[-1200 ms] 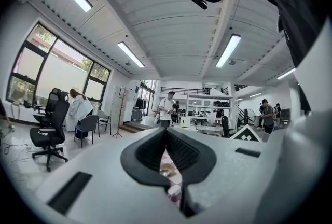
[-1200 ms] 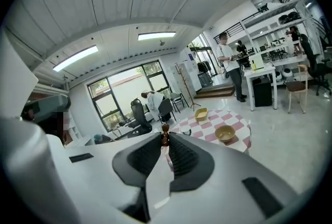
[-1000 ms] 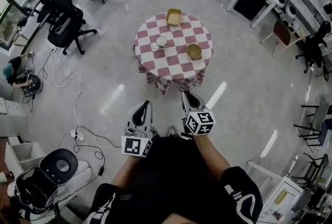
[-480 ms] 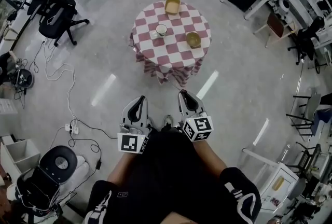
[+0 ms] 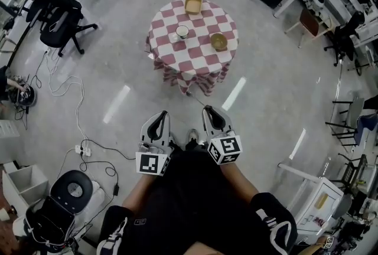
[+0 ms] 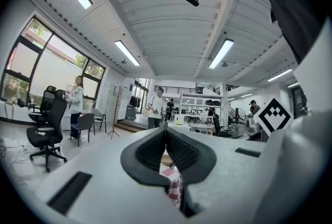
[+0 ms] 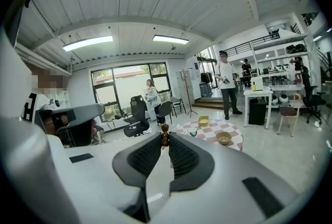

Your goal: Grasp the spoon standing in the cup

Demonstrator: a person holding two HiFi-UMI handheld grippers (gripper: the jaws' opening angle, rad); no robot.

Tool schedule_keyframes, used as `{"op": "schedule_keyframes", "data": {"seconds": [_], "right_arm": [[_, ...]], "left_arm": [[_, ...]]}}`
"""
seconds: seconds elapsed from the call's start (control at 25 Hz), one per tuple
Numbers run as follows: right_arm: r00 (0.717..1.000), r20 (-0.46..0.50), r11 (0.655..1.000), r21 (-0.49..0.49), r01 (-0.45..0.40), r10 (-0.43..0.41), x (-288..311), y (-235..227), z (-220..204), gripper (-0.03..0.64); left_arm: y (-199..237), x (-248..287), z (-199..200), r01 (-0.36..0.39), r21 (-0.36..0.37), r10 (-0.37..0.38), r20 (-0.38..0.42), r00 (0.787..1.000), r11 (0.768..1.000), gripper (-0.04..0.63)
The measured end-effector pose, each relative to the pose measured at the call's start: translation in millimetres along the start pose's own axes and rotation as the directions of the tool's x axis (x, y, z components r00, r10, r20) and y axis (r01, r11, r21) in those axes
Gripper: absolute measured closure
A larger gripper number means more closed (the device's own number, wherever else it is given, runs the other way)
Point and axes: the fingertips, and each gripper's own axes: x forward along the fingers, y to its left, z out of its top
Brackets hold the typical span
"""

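The left tongs (image 6: 166, 132) are clenched, tips together and empty, while the right tongs (image 7: 165, 141) nip a small brown knobbed piece (image 7: 165, 134) at their tips. The person holds both close to the body, well apart from the round checked worktop (image 5: 168, 59) standing ahead on the glossy floor (image 5: 118, 100). The cup (image 5: 182, 31) stands near the worktop's middle, its spoon too small to make out, between a yellow box (image 5: 193, 4) and a bowl (image 5: 219, 42).
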Motion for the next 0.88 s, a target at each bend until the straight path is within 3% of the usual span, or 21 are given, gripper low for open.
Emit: {"op": "schedule_keyframes", "data": {"seconds": [0.88], "right_arm": [[0.999,0.024,1.000,-0.001,0.023,-0.023,-3.8,7.8,1.2,0.552]], "left_arm": [[2.3,-5.3,2.8,0.036,-0.010,-0.035,0.022,0.999,0.999,0.586]]}}
